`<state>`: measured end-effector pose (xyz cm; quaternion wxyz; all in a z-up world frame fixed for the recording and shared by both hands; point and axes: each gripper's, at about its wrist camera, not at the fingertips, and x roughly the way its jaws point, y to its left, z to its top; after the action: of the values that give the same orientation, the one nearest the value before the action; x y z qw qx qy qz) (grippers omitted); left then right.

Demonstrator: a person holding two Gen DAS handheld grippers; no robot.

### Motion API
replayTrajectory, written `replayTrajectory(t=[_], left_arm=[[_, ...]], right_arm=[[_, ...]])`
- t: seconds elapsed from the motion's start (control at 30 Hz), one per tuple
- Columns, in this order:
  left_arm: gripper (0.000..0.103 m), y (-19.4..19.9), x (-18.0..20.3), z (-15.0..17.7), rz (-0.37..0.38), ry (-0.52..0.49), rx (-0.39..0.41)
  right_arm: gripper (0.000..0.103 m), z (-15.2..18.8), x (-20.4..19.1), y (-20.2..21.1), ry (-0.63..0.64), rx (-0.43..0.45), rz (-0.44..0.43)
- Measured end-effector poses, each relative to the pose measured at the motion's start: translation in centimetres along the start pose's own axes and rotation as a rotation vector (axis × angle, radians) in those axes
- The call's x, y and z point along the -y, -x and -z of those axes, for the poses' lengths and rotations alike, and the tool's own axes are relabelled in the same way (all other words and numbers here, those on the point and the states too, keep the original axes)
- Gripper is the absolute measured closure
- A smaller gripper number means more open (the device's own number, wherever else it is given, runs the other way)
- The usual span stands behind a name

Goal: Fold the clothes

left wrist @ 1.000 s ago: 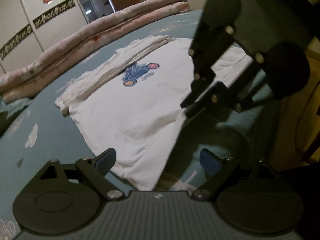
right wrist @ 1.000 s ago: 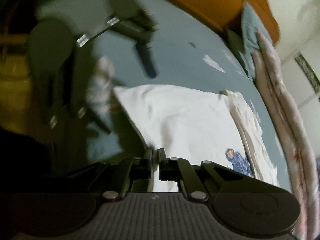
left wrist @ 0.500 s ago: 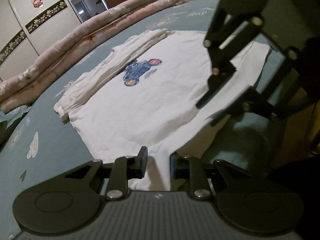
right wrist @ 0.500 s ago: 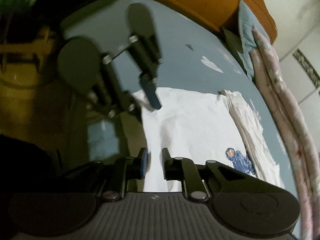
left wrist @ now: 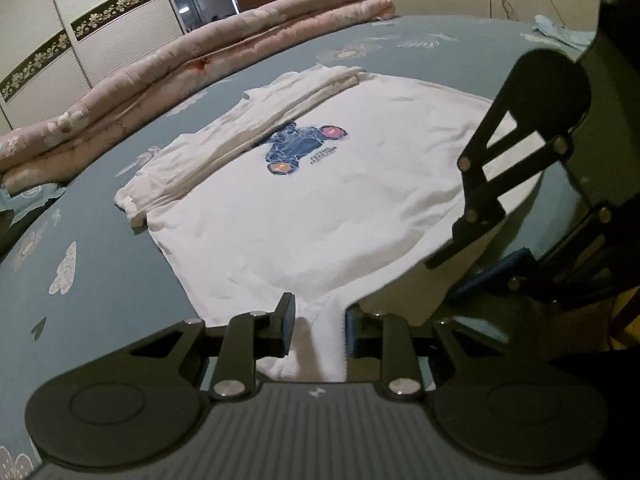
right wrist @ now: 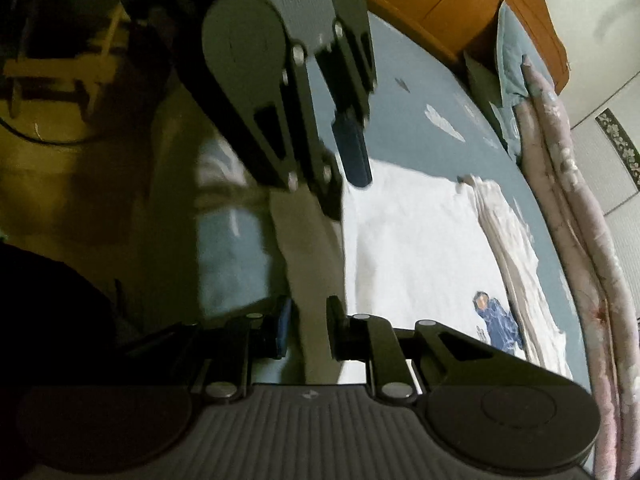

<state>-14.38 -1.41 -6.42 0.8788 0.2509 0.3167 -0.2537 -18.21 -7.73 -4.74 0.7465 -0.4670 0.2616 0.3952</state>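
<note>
Both grippers have drawn in on the near edge of the white cotton T-shirt (left wrist: 328, 208) since a second ago, when the left one stood wide over the hem. Now the left gripper (left wrist: 318, 330) pinches a bunched fold of that hem between its blue-faced pads; its jaws, after closing, have just eased a little apart, and the cloth rises between them as a narrow ridge. To its right, the right gripper (left wrist: 472, 276) reaches in at the shirt's near right corner.

From the right wrist view, the right gripper (right wrist: 308, 328) is clamped on a strip of the same white fabric (right wrist: 308, 280), which runs up in shadow from between its pads; the left gripper (right wrist: 340, 184) comes down from above onto the shirt's far corner.

Outward from the tools, the shirt lies flat, chest up, on a teal bedsheet printed with pale cloud shapes (left wrist: 100, 280). A dark blue bear print with red and orange patches (left wrist: 300, 148) sits at its middle. Its far side is folded inward in a long, layered, wrinkled band (left wrist: 224, 152). Beyond the shirt, a rolled pink quilt (left wrist: 180, 76) lies along the bed's far edge.
</note>
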Motion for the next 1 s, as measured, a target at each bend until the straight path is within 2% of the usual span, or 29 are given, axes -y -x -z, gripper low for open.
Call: replayTrajectory(t=[0.07,0.17,0.33,0.57,0.73,0.8,0.9,1.0], left_arm=[[0.077,0.0,-0.2,-0.1,-0.003,0.005,0.006],[0.075,0.1,-0.4,-0.1,-0.007,0.006,0.013],[0.074,0.5,-0.6,0.4,-0.015,0.004,-0.002],[0.074,0.2,-0.7,2.6,0.005,0.035,-0.081],[0.074,1.6,-0.9,3.2,0.004,0.051,-0.107],[0.073,2.7,-0.8,2.9,0.004,0.036,-0.075],[0.060,4.1,-0.6,2.1,0.013,0.026,-0.004],[0.059,4.0,-0.5,0.9,0.053,0.039,0.057]], right_arm=[[0.083,0.1,0.3,-0.3,0.006,-0.005,-0.002],[0.101,-0.2,0.8,-0.8,-0.014,-0.034,-0.012],[0.101,-0.4,1.3,0.2,-0.093,-0.003,-0.106],[0.102,-0.1,1.9,0.5,-0.194,0.000,-0.206],[0.095,-0.3,2.4,2.3,-0.206,0.063,-0.178],[0.090,-0.3,2.6,3.0,-0.207,0.078,-0.149],[0.080,0.0,2.7,3.6,-0.222,0.090,-0.118],[0.078,0.5,3.2,3.1,-0.253,0.088,-0.108]])
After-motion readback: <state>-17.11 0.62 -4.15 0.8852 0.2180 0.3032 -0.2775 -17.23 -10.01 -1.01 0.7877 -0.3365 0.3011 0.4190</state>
